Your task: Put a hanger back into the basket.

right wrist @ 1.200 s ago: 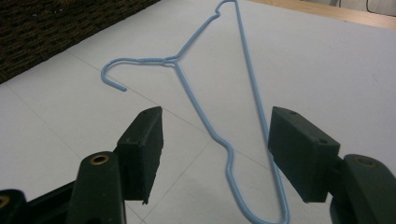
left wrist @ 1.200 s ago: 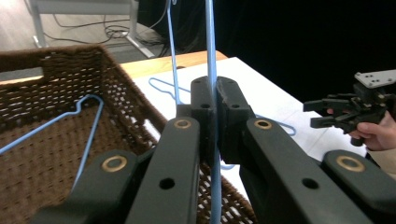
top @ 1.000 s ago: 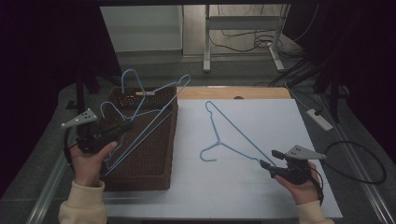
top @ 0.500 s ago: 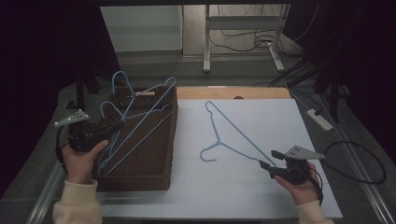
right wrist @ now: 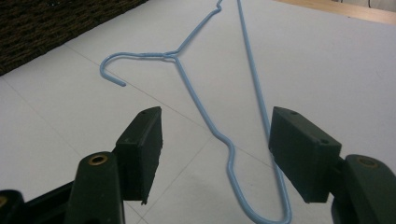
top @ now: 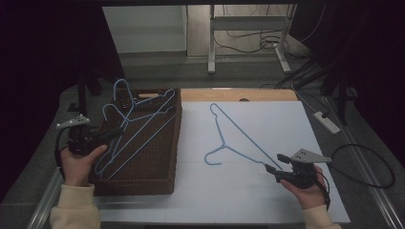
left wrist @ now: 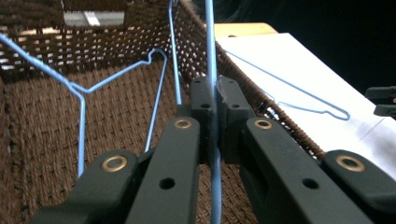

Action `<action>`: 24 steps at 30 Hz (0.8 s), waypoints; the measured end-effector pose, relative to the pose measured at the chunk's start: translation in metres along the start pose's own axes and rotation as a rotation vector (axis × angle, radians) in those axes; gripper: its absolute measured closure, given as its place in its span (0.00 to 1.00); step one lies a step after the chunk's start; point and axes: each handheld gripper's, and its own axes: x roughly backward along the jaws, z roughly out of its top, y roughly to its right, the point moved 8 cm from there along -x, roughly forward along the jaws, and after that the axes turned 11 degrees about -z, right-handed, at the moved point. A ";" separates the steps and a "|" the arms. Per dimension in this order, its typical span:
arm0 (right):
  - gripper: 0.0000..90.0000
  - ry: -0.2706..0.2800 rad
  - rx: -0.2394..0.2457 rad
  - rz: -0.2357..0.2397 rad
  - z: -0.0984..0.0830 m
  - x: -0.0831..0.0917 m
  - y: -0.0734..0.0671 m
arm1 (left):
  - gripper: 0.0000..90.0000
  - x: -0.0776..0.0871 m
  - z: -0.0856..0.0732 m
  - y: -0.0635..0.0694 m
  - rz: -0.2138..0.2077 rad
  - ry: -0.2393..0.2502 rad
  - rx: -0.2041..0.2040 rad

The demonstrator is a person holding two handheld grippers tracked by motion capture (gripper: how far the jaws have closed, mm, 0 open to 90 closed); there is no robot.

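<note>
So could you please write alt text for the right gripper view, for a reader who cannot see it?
The right tool stands open over a white table, its two black jaws either side of one end of a blue wire hanger lying flat, not yet pressing it. The hanger's hook curls toward a brown woven basket at upper left.

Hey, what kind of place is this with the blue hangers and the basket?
Probably a lab or workshop test bench, not a home: a white table, a power strip with loose cables on the floor, and metal stand legs behind.

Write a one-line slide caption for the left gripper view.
Left gripper clamps a blue wire hanger over the brown woven basket, another hanger lying inside.
</note>
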 end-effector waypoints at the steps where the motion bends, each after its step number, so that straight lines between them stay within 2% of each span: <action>1: 0.39 -0.001 0.002 -0.001 0.000 0.000 0.000 | 0.96 -0.001 -0.002 -0.002 0.001 -0.011 0.007; 8: 0.39 -0.001 0.003 0.000 0.000 0.000 0.000 | 0.96 -0.010 -0.010 -0.010 -0.002 -0.064 0.035; 14: 0.39 -0.005 0.006 -0.002 -0.001 -0.001 0.000 | 0.96 -0.015 -0.017 -0.015 -0.032 -0.100 0.060; 21: 0.39 -0.006 0.006 -0.002 -0.001 -0.001 0.000 | 0.96 -0.021 -0.024 -0.022 -0.020 -0.146 0.092; 24: 0.39 -0.008 0.003 0.000 -0.001 -0.002 0.000 | 0.96 -0.022 -0.026 -0.026 -0.022 -0.145 0.111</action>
